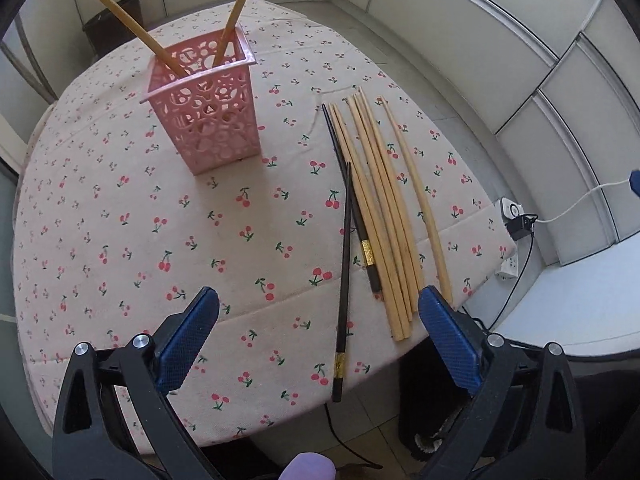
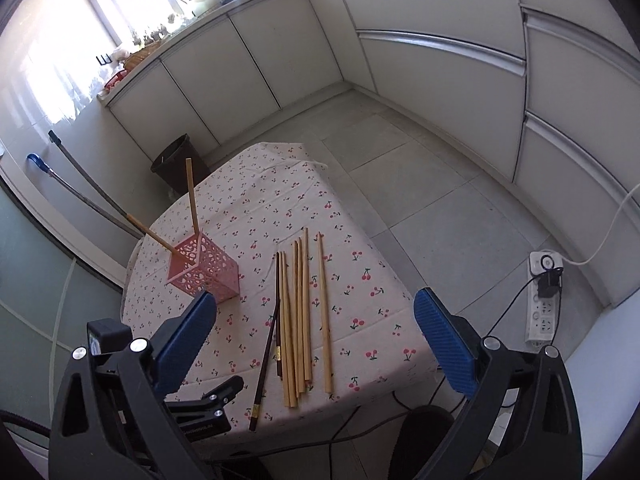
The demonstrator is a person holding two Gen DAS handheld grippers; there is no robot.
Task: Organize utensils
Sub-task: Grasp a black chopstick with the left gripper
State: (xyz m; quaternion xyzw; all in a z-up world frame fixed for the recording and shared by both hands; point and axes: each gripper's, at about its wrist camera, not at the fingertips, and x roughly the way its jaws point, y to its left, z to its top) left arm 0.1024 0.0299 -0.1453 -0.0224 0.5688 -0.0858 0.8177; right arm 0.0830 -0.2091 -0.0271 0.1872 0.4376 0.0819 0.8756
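A bunch of long, thin, light wooden chopsticks [image 1: 380, 208] lies flat on the table with the cherry-print cloth [image 1: 120, 220], next to 2 black chopsticks with gold bands [image 1: 345, 280]. Near them stands a pink plastic holder full of round holes [image 1: 204, 108], with 2 wooden sticks [image 1: 236, 12] leaning out of it.

The left gripper [image 1: 318, 344] is wide open and holds nothing. The right gripper [image 2: 316, 344] is wide open and empty too.

Only the right view shows the bright window [image 2: 132, 4], the dark bin [image 2: 176, 160] and the white power strip [image 2: 544, 300] well.
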